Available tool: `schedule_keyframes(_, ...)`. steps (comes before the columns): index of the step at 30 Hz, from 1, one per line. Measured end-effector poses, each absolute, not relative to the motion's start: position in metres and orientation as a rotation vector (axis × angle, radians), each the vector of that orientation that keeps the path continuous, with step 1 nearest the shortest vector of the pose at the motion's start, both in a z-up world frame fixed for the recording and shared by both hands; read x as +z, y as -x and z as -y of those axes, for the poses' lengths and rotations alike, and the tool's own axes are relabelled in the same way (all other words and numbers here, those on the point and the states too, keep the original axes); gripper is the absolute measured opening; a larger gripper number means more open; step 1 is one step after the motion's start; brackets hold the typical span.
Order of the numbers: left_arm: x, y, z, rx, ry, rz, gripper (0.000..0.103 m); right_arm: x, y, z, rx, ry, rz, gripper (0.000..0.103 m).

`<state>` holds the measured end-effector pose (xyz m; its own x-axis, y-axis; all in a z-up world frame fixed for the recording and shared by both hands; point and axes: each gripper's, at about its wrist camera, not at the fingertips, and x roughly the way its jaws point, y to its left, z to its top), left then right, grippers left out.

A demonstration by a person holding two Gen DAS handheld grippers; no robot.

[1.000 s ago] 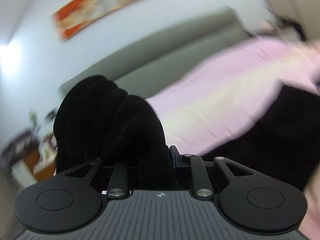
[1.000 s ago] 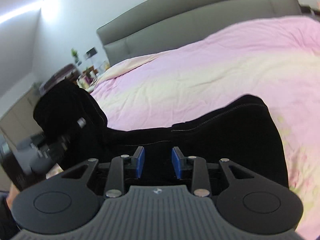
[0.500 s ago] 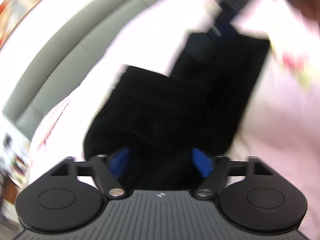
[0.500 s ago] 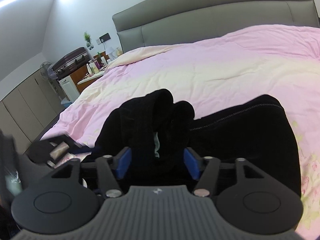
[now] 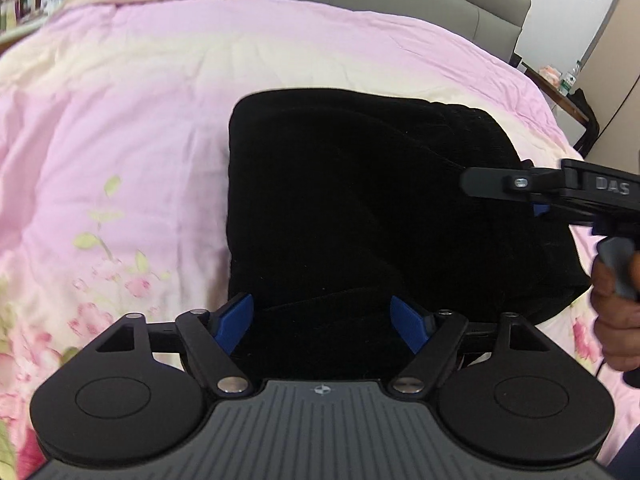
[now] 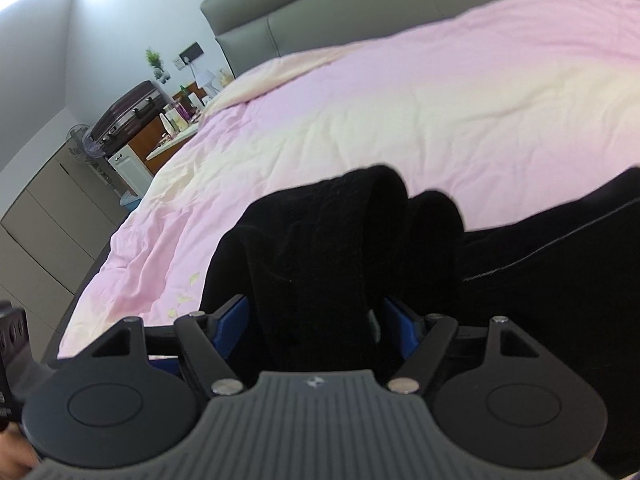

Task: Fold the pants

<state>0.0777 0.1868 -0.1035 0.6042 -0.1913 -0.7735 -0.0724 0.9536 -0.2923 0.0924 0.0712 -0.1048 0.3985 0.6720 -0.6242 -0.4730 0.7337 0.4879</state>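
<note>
The black pants (image 5: pixel 360 208) lie in a folded heap on the pink bedspread (image 5: pixel 120 120). My left gripper (image 5: pixel 324 320) is open, its blue pads wide apart over the near edge of the heap, gripping nothing. My right gripper (image 6: pixel 316 320) is also open, with a bunched fold of the pants (image 6: pixel 332 248) standing up between its pads. The right gripper also shows in the left wrist view (image 5: pixel 536 192) at the heap's right side, held by a hand.
A grey padded headboard (image 6: pixel 320 12) runs along the far end of the bed. A bedside unit with bottles, a suitcase and a fan (image 6: pixel 132 120) stands to the bed's left. A small table (image 5: pixel 560 80) stands at the right.
My left gripper let go of the pant fold it carried, opened and now points down at the heap. My right gripper opened wide and moved close to the bunched fold.
</note>
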Motion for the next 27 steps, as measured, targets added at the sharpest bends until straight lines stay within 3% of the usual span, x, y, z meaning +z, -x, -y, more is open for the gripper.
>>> schedule_keyframes(3,-0.112,-0.072,-0.185,-0.068,0.308,-0.939,0.092,-0.122,-0.1,-0.083,0.717,-0.275,-0.975,0.063)
schedule_keyframes(5,-0.111,-0.07,-0.185,-0.058,0.309,-0.956,0.092,-0.135,-0.105,-0.092,0.724,-0.278,-1.056,0.025)
schedule_keyframes(7,-0.111,-0.069,-0.192,-0.044,0.359,-0.962,0.092,-0.138,-0.107,-0.103,0.769,-0.3,-1.088,0.015)
schedule_keyframes(10,-0.11,-0.063,-0.214,-0.001,0.476,-0.942,0.088,-0.123,-0.106,-0.12,0.917,-0.346,-1.077,0.014)
schedule_keyframes(12,-0.101,-0.05,-0.233,0.044,0.568,-0.882,0.079,-0.105,-0.106,-0.13,1.033,-0.454,-1.057,0.013)
schedule_keyframes(16,-0.069,-0.017,-0.264,0.137,0.625,-0.662,0.081,-0.068,-0.11,-0.142,1.246,-0.639,-0.938,0.015)
schedule_keyframes(20,-0.072,-0.022,-0.264,0.127,0.604,-0.669,0.082,-0.114,-0.133,-0.138,1.147,-0.654,-1.037,0.014)
schedule_keyframes(24,-0.094,-0.041,-0.243,0.08,0.525,-0.805,0.082,-0.168,-0.146,-0.116,0.923,-0.539,-1.196,0.023)
schedule_keyframes(27,-0.103,-0.048,-0.228,0.06,0.47,-0.867,0.084,-0.165,-0.139,-0.092,0.962,-0.62,-1.203,0.04)
